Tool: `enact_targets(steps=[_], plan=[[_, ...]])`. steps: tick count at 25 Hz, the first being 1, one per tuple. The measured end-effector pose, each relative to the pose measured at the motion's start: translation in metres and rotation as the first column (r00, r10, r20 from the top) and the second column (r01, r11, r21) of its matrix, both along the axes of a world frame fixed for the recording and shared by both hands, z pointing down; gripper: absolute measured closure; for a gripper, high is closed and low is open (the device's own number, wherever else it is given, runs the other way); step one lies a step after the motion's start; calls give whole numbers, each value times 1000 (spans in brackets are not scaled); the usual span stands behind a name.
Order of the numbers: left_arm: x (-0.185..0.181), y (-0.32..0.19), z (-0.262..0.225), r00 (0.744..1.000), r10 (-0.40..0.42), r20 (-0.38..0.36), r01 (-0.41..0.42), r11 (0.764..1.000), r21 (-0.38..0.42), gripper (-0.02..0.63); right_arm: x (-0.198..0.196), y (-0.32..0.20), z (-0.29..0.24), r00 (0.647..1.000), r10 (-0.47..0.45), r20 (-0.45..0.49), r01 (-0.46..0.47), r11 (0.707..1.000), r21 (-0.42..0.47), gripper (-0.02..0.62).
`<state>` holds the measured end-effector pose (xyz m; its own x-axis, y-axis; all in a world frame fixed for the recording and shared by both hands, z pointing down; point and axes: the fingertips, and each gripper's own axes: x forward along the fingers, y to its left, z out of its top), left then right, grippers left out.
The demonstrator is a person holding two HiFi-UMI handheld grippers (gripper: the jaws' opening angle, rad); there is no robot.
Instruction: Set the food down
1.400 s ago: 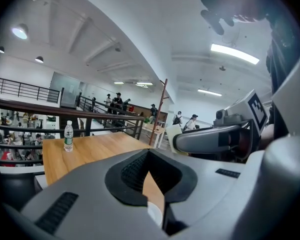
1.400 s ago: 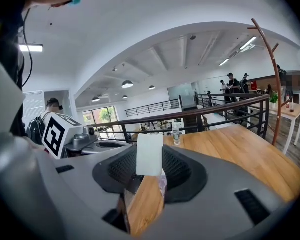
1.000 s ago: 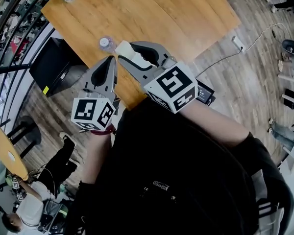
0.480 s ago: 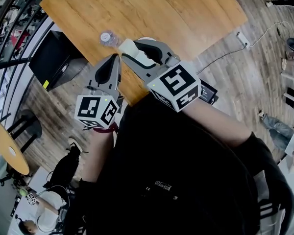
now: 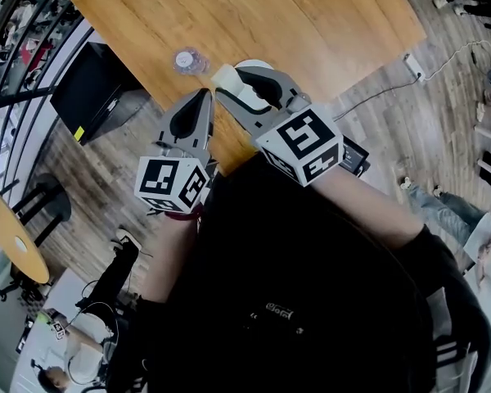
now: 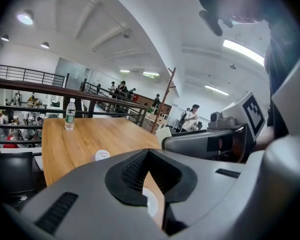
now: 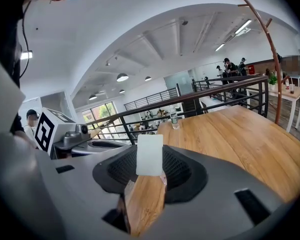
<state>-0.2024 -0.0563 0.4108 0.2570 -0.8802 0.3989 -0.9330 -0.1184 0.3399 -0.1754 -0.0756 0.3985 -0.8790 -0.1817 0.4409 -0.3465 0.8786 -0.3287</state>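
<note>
My right gripper (image 5: 229, 83) is shut on a flat white pack of food (image 5: 226, 77), held above the near edge of the wooden table (image 5: 311, 15). In the right gripper view the pack (image 7: 150, 153) stands upright between the jaws (image 7: 149, 176), with the table beyond it. The left gripper (image 5: 203, 97) hangs just left of the right one, shut and empty, its tips meeting (image 6: 149, 153). From the left gripper view, the right gripper (image 6: 205, 143) shows at the right.
A small bottle (image 5: 188, 59) stands on the table just beyond the grippers, and another bottle (image 6: 69, 115) stands at the far edge. A white round thing (image 5: 254, 65) peeks out behind the right gripper. A black chair (image 5: 90, 97) stands left of the table, with a railing beyond.
In the head view both grippers have drifted slightly right together. The right one still holds the white pack and the left stays shut.
</note>
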Motion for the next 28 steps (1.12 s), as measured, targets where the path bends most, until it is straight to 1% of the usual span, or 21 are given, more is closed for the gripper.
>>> enact_targets(steps=[7,11,19,23,26,28], plan=[[-1,3,10,1000,-23,-19,22,999,-27,600,-1,-3,26,999,-14,-43,13,1000,-22,428],[-6,5,14,999,-44,-24,42,998,-44,600,-5,-4,43,997,-29,-73,26,999,-37,428],[-16,14,25,997,-68,-33,66,996,-66,600,-15,-4,69,994,-40,-103,34,998,-59,428],[-27,18,30,997,-78,-20,77,994,-74,600,-21,-2,67,995,-37,-87,31,997,-67,428],[-25,13,30,997,-68,-23,67,996,-60,600,-15,-6,62,996,-15,-84,10,998,-54,428],[-22,14,25,998,-60,-18,58,996,-65,600,-10,-6,59,996,-4,-84,-1,998,-59,428]])
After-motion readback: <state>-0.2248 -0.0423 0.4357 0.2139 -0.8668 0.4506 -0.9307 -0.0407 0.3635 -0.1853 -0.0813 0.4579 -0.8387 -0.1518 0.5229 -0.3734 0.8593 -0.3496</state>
